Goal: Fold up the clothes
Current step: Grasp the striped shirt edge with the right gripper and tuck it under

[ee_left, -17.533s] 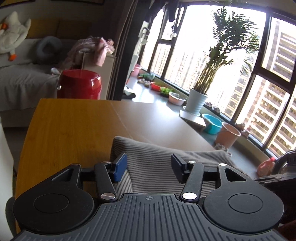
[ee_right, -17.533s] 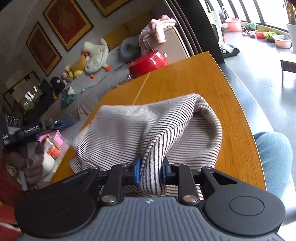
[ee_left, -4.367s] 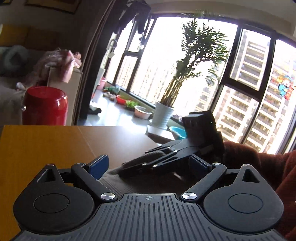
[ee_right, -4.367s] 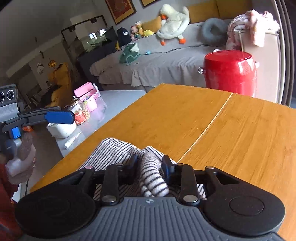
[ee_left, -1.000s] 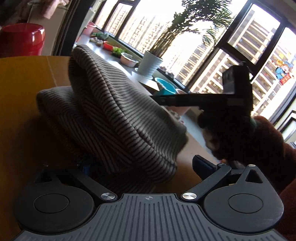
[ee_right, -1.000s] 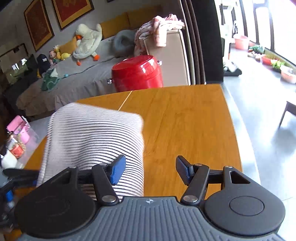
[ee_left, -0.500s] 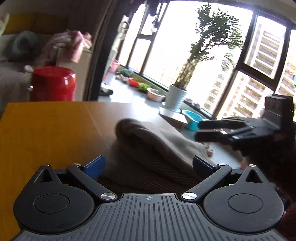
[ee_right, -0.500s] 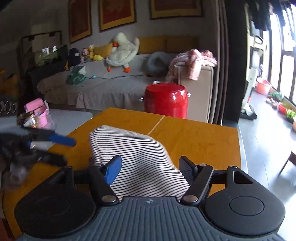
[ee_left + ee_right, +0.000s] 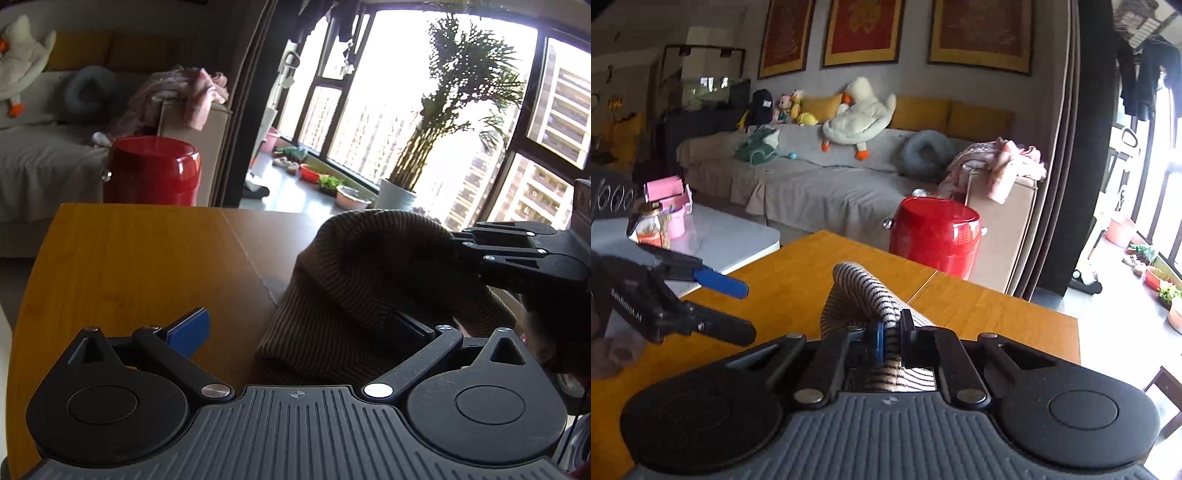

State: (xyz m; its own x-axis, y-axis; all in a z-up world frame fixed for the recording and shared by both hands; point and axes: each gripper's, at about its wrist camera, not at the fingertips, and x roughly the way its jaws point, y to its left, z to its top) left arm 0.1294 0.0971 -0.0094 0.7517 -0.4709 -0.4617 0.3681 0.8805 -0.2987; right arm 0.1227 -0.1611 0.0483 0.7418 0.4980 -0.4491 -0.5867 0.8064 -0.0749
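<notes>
We find the striped garment (image 9: 864,295) bunched on the table (image 9: 129,258), clenched in the right gripper (image 9: 890,338), while the left gripper (image 9: 306,328), jaws released, sits with cloth draped over its right finger.

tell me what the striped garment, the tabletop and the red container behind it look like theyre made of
Striped garment: looks like soft ribbed knit, matte; fine ridges follow the stripes and it bunches thickly where the right gripper pinches it.
Tabletop: apparently wood or bamboo veneer, satin; warm orange grain with a straight seam.
Red container: glossy, likely enamelled metal or plastic; bright window reflections, so I can't tell which.
</notes>
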